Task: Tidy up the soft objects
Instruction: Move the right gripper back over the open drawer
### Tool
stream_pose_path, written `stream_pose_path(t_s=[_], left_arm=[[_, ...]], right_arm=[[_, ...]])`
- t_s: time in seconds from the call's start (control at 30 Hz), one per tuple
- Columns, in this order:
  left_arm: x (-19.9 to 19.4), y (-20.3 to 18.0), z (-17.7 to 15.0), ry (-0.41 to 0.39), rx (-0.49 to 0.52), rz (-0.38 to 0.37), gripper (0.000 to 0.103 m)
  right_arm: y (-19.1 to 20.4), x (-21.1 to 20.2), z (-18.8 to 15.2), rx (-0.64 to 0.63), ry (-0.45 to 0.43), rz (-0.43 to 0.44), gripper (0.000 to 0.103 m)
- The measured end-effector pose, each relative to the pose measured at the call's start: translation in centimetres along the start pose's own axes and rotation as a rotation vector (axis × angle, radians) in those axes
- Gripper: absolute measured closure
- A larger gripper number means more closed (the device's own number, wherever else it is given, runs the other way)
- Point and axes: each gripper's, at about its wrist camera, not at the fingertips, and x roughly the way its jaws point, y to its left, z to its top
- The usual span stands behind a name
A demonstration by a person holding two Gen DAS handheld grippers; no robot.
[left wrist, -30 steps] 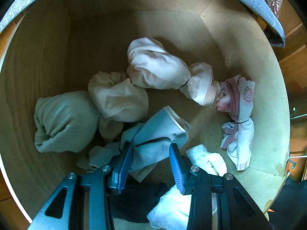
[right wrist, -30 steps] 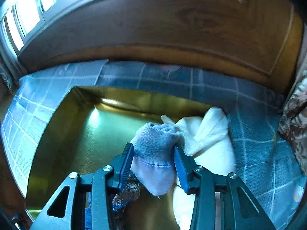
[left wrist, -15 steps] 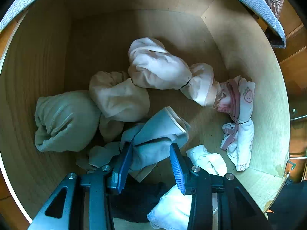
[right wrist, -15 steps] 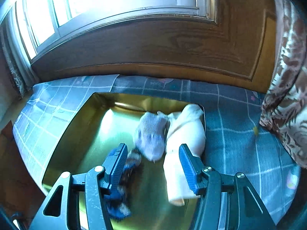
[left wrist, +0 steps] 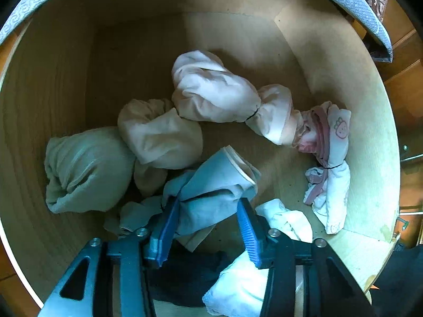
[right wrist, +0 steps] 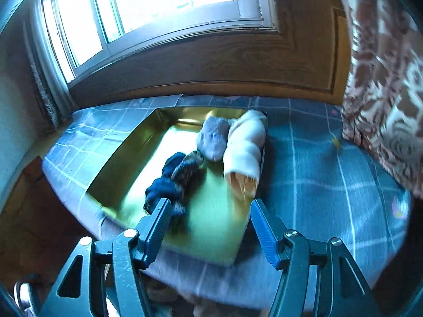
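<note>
Both our tools have just been opening: the left tool (left wrist: 206, 227) straddles a blue sock bundle (left wrist: 211, 187) in the wooden drawer (left wrist: 343, 84). Our right tool (right wrist: 208, 228) stands wide and empty near the gold tray (right wrist: 124, 145), where a grey sock (right wrist: 212, 138) lies.

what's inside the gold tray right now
Three soft items lie in the gold tray: a grey sock, a cream roll against its right wall, and a dark bundle. Whatever lies under them is covered.
</note>
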Motion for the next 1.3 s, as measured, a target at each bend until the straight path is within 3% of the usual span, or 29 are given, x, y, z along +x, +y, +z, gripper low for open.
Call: stream_pose_path(t_s=[0.1, 0.47, 0.67, 1.0, 1.3], left_arm=[[0.1, -0.1, 0.2, 0.007, 0.003, -0.023, 0.048], [0.8, -1.4, 1.2, 0.024, 0.057, 0.026, 0.047], [0.9, -1.5, 1.5, 0.016, 0.039, 0.015, 0.047], [0.4, -0.5, 0.4, 0.020, 0.090, 0.028, 0.047], [0.0, -0.8, 0.1, 0.020, 0.126, 0.021, 0.047]], right_arm=[[-0.6, -1.5, -2.6, 0.008, 0.011, 0.013, 0.037], [-1.9, -2.0, -12.4, 0.002, 0.157, 0.013, 0.036], [-2.5, -1.1, -16.8, 0.026, 0.231, 0.021, 0.036], [-3.2, -1.5, -21.4, 0.088, 0.292, 0.012, 0.035], [-2.1, -2.2, -23.0, 0.105, 0.292, 0.015, 0.034]])
